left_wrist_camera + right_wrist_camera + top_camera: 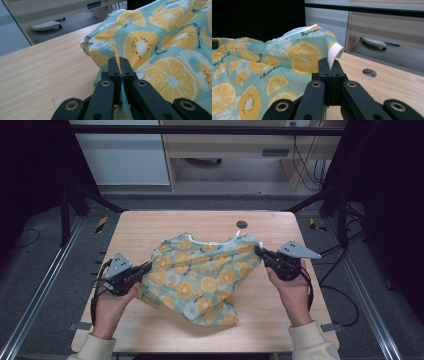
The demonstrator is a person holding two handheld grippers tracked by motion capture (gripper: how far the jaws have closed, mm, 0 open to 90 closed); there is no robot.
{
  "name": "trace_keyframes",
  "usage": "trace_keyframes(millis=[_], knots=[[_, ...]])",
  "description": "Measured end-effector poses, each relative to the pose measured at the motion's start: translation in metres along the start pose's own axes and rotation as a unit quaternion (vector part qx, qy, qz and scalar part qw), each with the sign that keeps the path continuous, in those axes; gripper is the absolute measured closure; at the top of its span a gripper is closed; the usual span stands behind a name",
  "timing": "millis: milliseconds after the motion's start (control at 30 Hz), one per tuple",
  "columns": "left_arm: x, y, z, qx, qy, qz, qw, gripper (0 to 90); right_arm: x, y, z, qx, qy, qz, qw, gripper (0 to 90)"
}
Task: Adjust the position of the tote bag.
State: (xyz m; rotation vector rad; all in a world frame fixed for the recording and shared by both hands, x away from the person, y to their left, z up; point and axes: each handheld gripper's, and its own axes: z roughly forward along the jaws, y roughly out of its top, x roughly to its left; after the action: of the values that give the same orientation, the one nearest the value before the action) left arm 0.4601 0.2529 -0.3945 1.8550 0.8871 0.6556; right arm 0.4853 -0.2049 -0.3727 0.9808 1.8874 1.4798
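Teal cloth printed with orange slices – a small garment [200, 277] – lies rumpled mid-bench [150, 225]. At the garment's left edge the left gripper [146, 267] is clenched on a pinch of fabric. At its right edge, near the white-trimmed neckline, the right gripper [259, 251] is clenched on the hem – a round hole [242, 224] sits just beyond the garment.
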Motion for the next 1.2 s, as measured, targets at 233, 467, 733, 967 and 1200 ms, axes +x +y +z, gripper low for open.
trace_keyframes(millis=[233, 467, 733, 967, 1200], knots=[[0.0, -0.006, -0.003, 0.001, -0.005, -0.005, 1.0, 90.0, 0.004, -0.002, 0.0, 0.004, 0.005, -0.007, 1.0, 90.0], [-0.002, -0.009, -0.001, 0.002, -0.011, -0.007, 0.9999, 90.0, 0.002, -0.005, 0.001, 0.007, 0.003, -0.003, 1.0, 90.0], [-0.004, -0.01, -0.008, -0.007, -0.009, -0.003, 0.9999, 90.0, 0.007, -0.007, -0.008, 0.004, 0.007, -0.003, 1.0, 90.0], [-0.003, -0.013, -0.01, -0.009, -0.006, -0.003, 0.9999, 90.0, 0.013, -0.012, -0.012, 0.009, 0.011, -0.005, 0.9999, 90.0], [-0.004, -0.016, -0.012, -0.01, -0.005, -0.005, 0.9999, 90.0, 0.017, -0.017, -0.015, 0.014, 0.011, -0.009, 0.9998, 90.0]])
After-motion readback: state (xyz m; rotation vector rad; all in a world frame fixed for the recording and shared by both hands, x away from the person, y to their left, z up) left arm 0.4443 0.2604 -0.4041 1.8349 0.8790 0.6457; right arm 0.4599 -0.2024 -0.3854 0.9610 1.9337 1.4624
